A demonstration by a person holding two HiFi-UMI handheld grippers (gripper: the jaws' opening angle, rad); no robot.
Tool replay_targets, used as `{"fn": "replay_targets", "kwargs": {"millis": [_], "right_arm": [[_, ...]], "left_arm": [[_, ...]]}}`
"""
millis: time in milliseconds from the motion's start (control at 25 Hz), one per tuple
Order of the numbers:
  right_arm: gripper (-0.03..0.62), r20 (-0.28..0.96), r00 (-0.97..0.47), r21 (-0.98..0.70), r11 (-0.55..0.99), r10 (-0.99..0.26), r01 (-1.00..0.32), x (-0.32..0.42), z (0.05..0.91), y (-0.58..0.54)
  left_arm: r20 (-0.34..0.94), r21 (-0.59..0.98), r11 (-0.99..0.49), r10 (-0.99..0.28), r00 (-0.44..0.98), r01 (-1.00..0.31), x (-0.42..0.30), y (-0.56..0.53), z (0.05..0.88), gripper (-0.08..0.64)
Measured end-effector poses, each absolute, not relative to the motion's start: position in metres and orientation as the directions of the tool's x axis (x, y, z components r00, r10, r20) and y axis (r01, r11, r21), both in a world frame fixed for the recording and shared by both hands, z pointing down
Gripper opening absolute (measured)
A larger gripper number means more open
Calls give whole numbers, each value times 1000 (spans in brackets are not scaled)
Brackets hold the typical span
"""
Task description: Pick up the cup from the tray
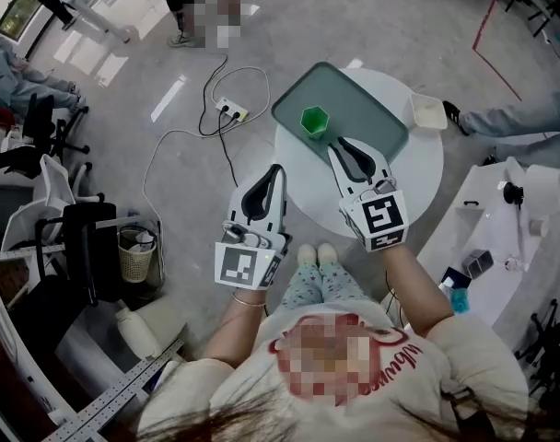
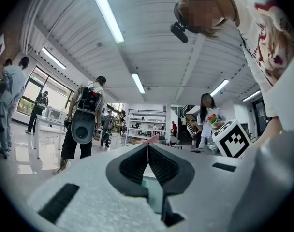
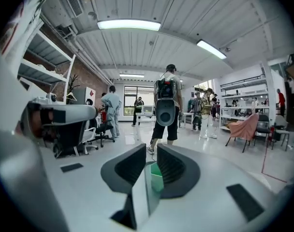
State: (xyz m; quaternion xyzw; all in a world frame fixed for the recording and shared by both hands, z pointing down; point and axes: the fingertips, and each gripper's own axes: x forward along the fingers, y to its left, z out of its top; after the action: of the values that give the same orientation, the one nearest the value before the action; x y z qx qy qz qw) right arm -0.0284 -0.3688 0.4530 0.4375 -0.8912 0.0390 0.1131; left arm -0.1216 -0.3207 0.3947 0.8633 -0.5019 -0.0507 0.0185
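A small green cup (image 1: 313,121) stands upright on the grey-green tray (image 1: 372,118), which lies on a round white table (image 1: 427,164). My right gripper (image 1: 336,144) is shut and empty, with its tip over the tray just short of the cup. In the right gripper view the cup (image 3: 156,176) shows low behind the closed right gripper (image 3: 151,148). My left gripper (image 1: 278,168) hovers at the table's near left edge, off the tray. Its jaws meet in the left gripper view (image 2: 148,146) with nothing between them.
A white shallow box (image 1: 427,110) sits on the table beside the tray's right end. On the floor lie a power strip (image 1: 230,110) and cables. People stand at the top and right. A wastebasket (image 1: 133,251) and chairs are at the left, and a cluttered white table (image 1: 501,219) is at the right.
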Motion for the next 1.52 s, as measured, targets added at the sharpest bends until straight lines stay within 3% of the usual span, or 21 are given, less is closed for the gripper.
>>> {"fn": "replay_targets", "kwargs": {"millis": [160,360,640,1160,1520], "right_arm": [[57,307,-592,19,626,-746,-779,-31,490,-384],[156,398,-586,-4,637,-706,-771,-32,538,-403],[223,490,-580,-28,653,-651,-757,-43,580,-430],[270,571,-574,-31,684,-586,-729,-66,619,-453],[272,539,-542,-17,635,-645,-772,-70,625,-479]], "left_arm": [[-36,101,-484,-875,483,-869,-125,-321,411,14],[0,93,-475,-879,477,-875,-131,-317,432,14],[34,99,-452,-889,457,-886,-140,-315,450,14],[78,121,-450,-884,461,-885,-143,-311,471,14],[109,134,-431,-889,445,-893,-150,-305,483,14]]}}
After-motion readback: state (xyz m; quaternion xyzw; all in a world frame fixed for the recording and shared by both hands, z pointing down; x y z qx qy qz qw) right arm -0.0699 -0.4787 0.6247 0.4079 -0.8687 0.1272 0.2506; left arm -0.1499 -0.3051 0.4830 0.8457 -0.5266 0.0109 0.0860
